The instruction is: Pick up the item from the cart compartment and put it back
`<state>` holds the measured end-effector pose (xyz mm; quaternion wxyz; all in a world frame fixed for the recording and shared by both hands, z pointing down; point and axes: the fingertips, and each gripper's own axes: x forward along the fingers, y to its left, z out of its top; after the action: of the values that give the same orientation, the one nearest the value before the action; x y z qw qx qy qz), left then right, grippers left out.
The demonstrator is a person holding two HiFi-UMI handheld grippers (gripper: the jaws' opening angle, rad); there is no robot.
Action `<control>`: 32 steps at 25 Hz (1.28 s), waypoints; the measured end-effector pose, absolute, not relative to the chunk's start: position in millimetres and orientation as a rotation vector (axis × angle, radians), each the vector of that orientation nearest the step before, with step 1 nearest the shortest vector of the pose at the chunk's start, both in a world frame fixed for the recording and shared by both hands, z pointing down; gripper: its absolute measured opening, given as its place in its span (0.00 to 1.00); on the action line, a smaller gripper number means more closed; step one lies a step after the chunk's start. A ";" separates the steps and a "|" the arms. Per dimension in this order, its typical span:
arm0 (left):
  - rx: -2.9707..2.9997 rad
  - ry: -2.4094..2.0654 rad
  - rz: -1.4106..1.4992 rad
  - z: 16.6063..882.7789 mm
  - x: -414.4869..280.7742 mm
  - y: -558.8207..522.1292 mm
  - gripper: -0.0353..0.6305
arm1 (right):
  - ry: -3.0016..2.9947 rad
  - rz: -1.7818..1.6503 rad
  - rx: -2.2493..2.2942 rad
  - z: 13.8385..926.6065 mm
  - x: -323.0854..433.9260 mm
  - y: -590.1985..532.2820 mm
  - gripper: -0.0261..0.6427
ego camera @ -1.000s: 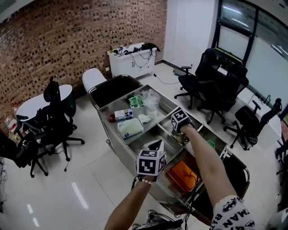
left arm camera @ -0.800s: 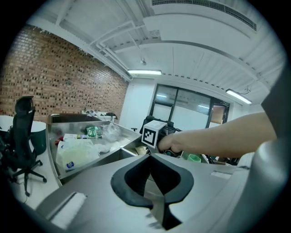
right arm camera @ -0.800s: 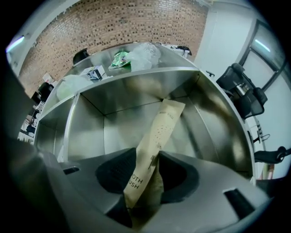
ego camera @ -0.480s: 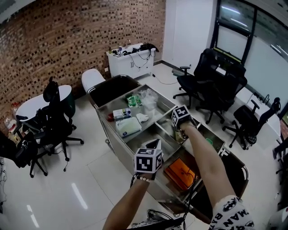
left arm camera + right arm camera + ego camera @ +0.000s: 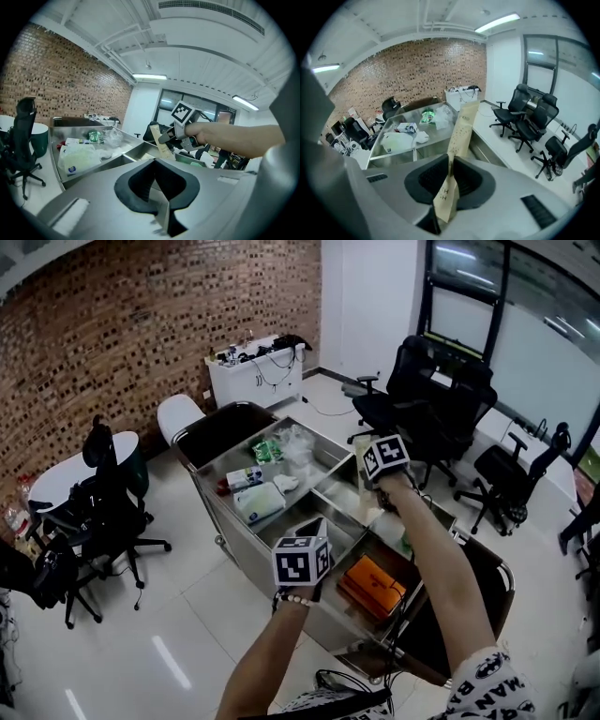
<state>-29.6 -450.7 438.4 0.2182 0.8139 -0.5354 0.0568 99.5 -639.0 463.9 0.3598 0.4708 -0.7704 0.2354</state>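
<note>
Tan packet [image 5: 461, 126] tight between jaws of right hand-held gripper [image 5: 450, 165]

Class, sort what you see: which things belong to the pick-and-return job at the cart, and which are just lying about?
Job in hand: tan paper packet; right gripper, fingers pinching it; cart compartment beneath it.

Lying about: white pouch; green packet; small box; orange pack; office chairs.
</note>
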 end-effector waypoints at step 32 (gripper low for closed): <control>2.483 -1.622 0.026 396.1 -16.8 -256.6 0.06 | -2.643 0.137 1.272 317.3 99.9 -291.2 0.13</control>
<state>-16.8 -256.6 396.1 0.0879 0.8339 -0.5448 0.0086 99.9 -291.2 317.3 0.1022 0.4310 -0.8954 0.0463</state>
